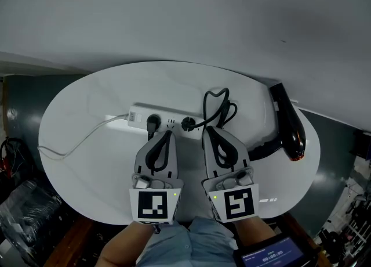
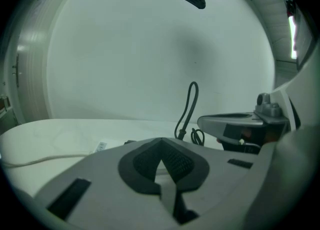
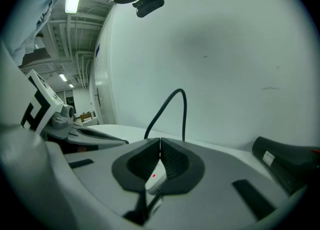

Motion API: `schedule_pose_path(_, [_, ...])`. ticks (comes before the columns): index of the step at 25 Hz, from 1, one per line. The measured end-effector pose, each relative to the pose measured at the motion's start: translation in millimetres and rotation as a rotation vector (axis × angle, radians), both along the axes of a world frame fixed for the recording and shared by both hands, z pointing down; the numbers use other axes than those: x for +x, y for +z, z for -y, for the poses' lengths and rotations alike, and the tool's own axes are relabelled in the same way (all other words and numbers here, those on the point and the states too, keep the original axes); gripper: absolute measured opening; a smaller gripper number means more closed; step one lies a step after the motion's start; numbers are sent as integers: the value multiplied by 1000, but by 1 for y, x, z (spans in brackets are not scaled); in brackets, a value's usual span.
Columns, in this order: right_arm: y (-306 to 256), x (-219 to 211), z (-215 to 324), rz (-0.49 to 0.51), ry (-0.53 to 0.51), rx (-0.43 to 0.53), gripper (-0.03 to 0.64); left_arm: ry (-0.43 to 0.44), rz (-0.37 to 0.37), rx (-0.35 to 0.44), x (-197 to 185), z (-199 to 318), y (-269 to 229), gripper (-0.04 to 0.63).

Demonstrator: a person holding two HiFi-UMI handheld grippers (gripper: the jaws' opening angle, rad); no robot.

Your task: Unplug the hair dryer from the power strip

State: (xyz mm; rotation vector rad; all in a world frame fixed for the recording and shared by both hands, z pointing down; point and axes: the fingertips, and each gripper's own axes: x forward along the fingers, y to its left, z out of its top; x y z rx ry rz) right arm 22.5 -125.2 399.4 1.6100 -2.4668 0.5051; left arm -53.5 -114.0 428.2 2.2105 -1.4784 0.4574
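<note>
A white power strip (image 1: 152,114) lies across the middle of a white oval table (image 1: 75,115), with two black plugs (image 1: 187,123) in it. From the right plug a black cable (image 1: 219,109) loops toward the black hair dryer (image 1: 288,123) at the table's right edge. My left gripper (image 1: 168,134) is shut and empty, its tip just short of the strip near the left plug. My right gripper (image 1: 207,129) is shut and empty beside the right plug. In the left gripper view the gripper (image 2: 161,141) is shut, with the cable (image 2: 189,109) beyond. In the right gripper view the gripper (image 3: 160,141) is shut below the cable (image 3: 172,104).
The strip's white cord (image 1: 81,141) trails left over the table edge. A plain pale wall stands close behind the table. A dark floor with clutter (image 1: 23,202) surrounds it. The hair dryer (image 3: 285,161) lies to the right of my right gripper.
</note>
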Motion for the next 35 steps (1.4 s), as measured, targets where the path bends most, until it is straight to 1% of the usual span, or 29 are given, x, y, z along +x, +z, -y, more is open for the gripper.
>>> schedule_pose_path(5, [10, -2, 1, 9, -18, -23, 2, -21, 11, -35, 0, 1, 5, -2])
schedule_pose_path(7, [12, -3, 2, 11, -20, -26, 2, -19, -4, -52, 1, 2, 3, -3])
schedule_pose_path(9, [13, -3, 3, 12, -21, -28, 2, -4, -25, -70, 4, 2, 1, -3])
schedule_pose_path(11, [14, -3, 3, 14, -22, -29, 2, 26, -17, -88, 4, 1, 5, -3])
schedule_pose_path(13, [14, -4, 3, 16, -23, -29, 2, 28, -17, -122, 2, -1, 13, -3])
schedule_pose_path(15, [14, -4, 2, 17, -25, -31, 2, 2, -39, -172, 0, -3, 24, -3])
schedule_pose_path(17, [14, -4, 2, 16, -28, -34, 2, -23, -58, -207, -3, -4, 31, -3])
schedule_pose_path(23, [18, -6, 3, 19, -37, -44, 2, -29, -74, -251, 2, -5, 43, -3])
schedule_pose_path(35, [17, -13, 3, 27, -62, -39, 3, -35, -99, -274, 2, -4, 44, -3])
